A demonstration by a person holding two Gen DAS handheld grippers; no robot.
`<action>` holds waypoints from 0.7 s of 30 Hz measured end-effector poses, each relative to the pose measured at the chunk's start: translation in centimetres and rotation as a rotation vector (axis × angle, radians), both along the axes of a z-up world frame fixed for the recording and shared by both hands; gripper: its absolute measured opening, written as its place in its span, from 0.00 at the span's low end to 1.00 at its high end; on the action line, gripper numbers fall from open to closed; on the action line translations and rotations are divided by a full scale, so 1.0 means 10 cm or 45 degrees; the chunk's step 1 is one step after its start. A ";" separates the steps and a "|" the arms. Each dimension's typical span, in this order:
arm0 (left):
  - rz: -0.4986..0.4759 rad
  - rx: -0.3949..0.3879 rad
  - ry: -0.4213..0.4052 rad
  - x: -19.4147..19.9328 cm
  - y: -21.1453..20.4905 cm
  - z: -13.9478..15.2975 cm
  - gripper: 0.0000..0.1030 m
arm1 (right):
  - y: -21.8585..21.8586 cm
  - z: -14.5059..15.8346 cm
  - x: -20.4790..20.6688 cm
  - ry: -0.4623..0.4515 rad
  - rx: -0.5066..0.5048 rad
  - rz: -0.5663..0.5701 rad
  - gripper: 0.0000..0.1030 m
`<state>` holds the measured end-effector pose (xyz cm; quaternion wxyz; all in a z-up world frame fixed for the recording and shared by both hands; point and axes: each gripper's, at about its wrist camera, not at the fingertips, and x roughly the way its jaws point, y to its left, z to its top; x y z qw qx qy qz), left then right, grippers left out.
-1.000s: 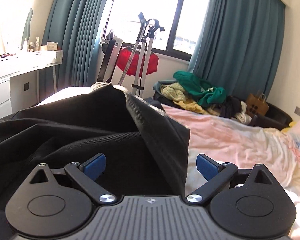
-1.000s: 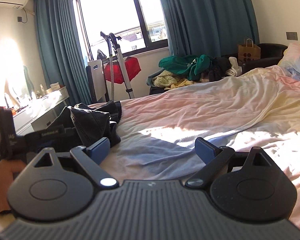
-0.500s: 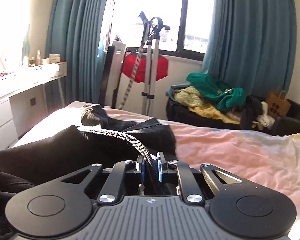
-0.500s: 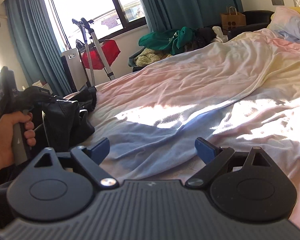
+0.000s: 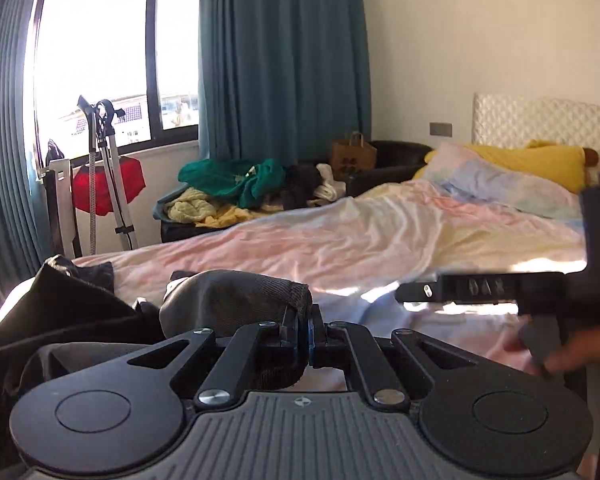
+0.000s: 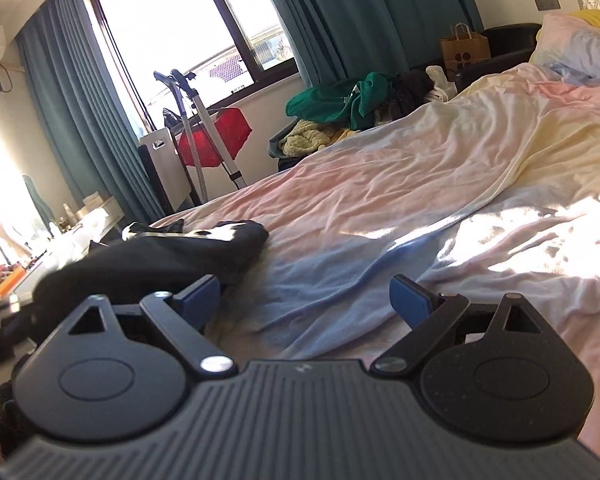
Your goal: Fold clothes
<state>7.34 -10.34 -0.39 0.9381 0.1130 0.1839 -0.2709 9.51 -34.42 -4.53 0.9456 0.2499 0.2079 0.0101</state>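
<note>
A black garment (image 5: 80, 312) lies bunched at the near left corner of the bed (image 5: 340, 248). My left gripper (image 5: 303, 330) is shut on its ribbed hem (image 5: 260, 292), which bulges up just left of the pads. In the right wrist view the same black garment (image 6: 172, 252) sprawls at the left on the pastel sheet (image 6: 420, 184). My right gripper (image 6: 306, 300) stands open low over the sheet, just right of the garment, with only bedding between its fingers. The right tool's body and a hand (image 5: 576, 352) show at the right edge of the left wrist view.
A pile of green, yellow and dark clothes (image 5: 244, 188) fills a chair beyond the bed. A garment steamer (image 5: 108, 176) and a red bag stand by the window. Pillows (image 5: 512, 176) lie at the headboard. A dresser (image 6: 60, 232) sits at the left.
My left gripper closed on the garment's hem and swung right with it, now facing the headboard. The right gripper dropped lower and rolled a little, staying open.
</note>
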 end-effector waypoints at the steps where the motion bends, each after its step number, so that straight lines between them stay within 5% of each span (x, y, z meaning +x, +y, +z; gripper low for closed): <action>1: 0.013 0.009 0.010 -0.14 0.05 -0.12 0.04 | -0.03 -0.02 -0.01 0.013 0.050 0.021 0.91; 5: 0.181 -0.101 0.078 -0.41 0.41 -0.46 0.04 | -0.13 -0.14 0.01 0.034 0.332 0.120 0.91; 8: 0.313 -0.292 0.125 -0.35 0.74 -0.42 0.04 | -0.13 -0.31 0.15 0.020 0.604 0.259 0.89; 10: 0.399 -0.435 0.148 -0.28 0.99 -0.35 0.04 | -0.04 -0.41 0.30 0.022 0.733 0.332 0.79; 14: 0.601 -0.776 0.194 -0.05 1.60 -0.20 0.04 | 0.21 -0.61 0.61 0.084 0.788 0.402 0.73; 17: 0.762 -0.943 0.268 0.07 2.00 -0.29 0.04 | 0.37 -0.79 0.86 0.170 0.900 0.454 0.73; 21: 0.887 -1.001 0.313 0.22 2.36 -0.39 0.05 | 0.56 -0.94 1.26 0.194 1.001 0.452 0.74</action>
